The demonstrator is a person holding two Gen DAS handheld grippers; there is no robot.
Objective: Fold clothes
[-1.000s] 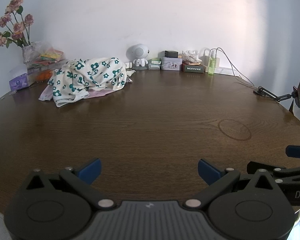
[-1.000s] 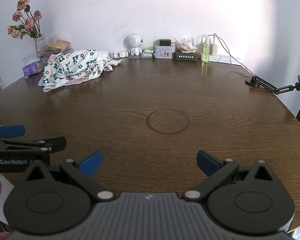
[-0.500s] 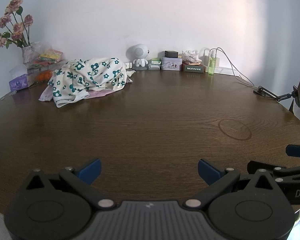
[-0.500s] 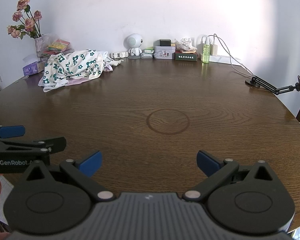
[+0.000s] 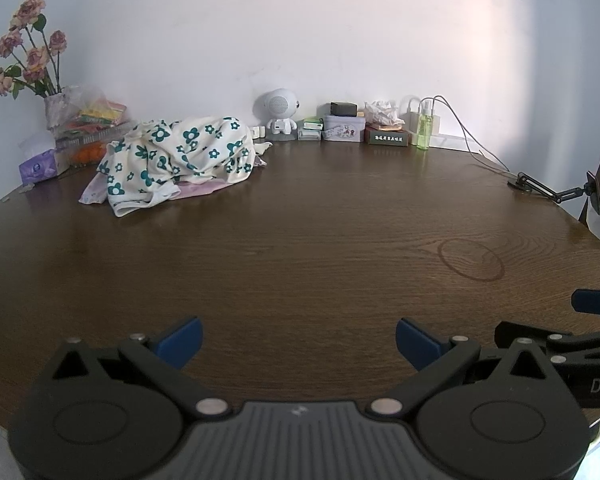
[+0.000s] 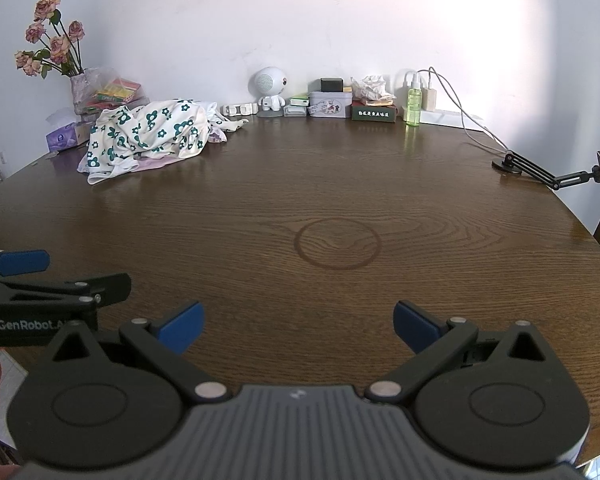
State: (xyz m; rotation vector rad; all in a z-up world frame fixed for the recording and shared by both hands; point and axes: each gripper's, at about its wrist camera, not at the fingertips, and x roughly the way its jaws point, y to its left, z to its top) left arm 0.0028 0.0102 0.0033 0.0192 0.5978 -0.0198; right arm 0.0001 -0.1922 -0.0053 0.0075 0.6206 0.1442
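A dark wooden table (image 5: 300, 240) meets a white wall. Left wrist view: the left gripper (image 5: 298, 338) spread, empty; the floral clothes (image 5: 180, 158) heaped left of the robot figurine (image 5: 278, 114). Right wrist view: the right gripper (image 6: 298, 322) spread, empty, well short of the clothes.

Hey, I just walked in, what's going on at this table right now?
A person holds a two-finger gripper in each hand at the near edge of a round wooden table, set to fold clothes. The left gripper and the right gripper are both open and empty, hovering over bare wood. The clothes, a crumpled floral garment lying over something pale pink, sit in a heap at the far left, untouched. No folding has begun.
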